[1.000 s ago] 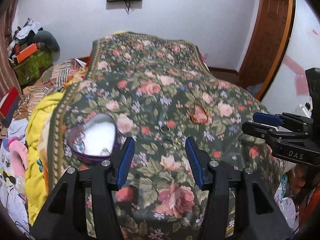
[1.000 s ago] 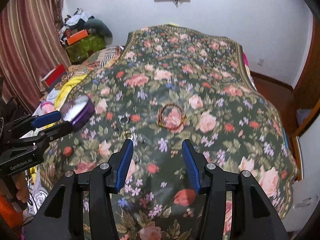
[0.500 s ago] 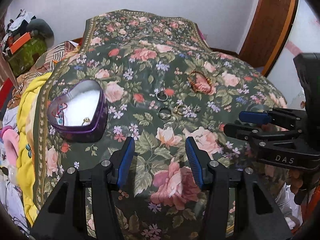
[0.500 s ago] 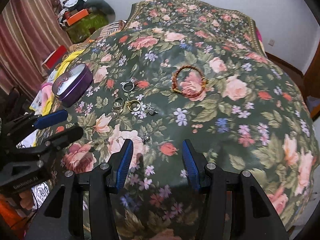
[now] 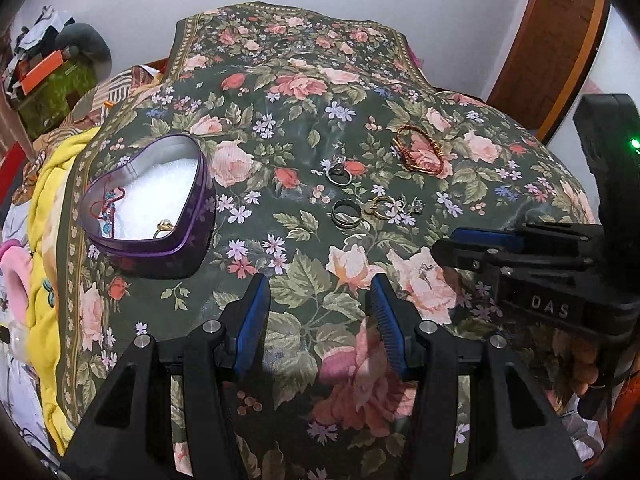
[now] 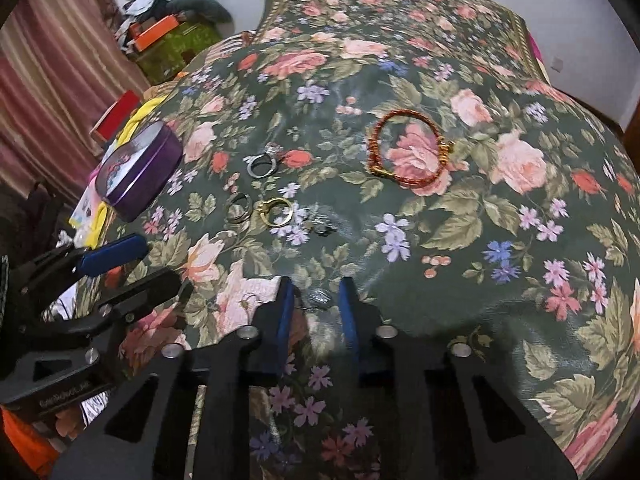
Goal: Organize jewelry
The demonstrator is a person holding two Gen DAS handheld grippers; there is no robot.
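Both grippers differ: the right gripper point(image 6: 315, 312) has narrowed around a small silver piece point(image 6: 319, 297), grasp unconfirmed; the left gripper point(image 5: 318, 312) stays released.

bedspread point(image 5: 304, 128): dark green, pink and red roses, lilac flowers | heart tin point(image 5: 160, 236): purple wall, white lining | bracelet point(image 6: 408, 152): red-orange with gold ends | ring point(image 6: 276, 211): gold | ring with stone point(image 6: 262, 165): silver | gripper point(image 5: 318, 312) pads: blue on black | curtain point(image 6: 52, 80): maroon stripes | blanket point(image 5: 48, 208): yellow
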